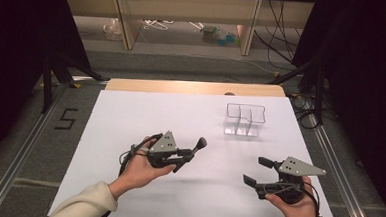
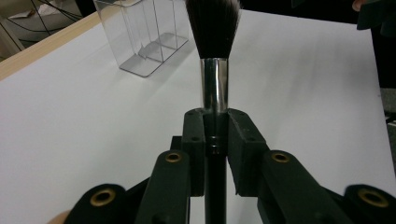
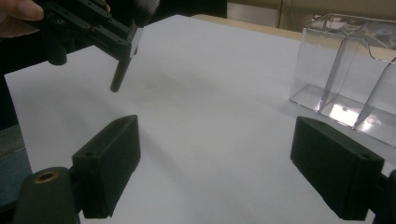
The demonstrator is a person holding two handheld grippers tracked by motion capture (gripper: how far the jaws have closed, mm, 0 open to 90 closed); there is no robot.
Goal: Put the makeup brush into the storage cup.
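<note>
A makeup brush [image 1: 195, 148] with a black handle, a silver ferrule and dark bristles is clamped by my left gripper [image 1: 186, 156], which is held above the white table's left middle. In the left gripper view the jaws are shut on the brush [image 2: 215, 79] just below the ferrule, and the bristles point toward a clear plastic organizer [image 2: 149, 37]. That organizer [image 1: 244, 119] stands upright at the far right of the table, with dividers inside. My right gripper [image 1: 257, 171] hovers open near the front right with nothing between its fingers [image 3: 109, 163]. The right gripper view has the brush handle [image 3: 119, 74] at top left.
A white sheet [image 1: 130, 120] covers the table, and a wooden strip [image 1: 192, 87] shows at its far edge. Metal rails run along the floor on both sides, and a taped mark [image 1: 66, 119] lies on the left. Shelving with cables and clutter [image 1: 215, 34] stands behind.
</note>
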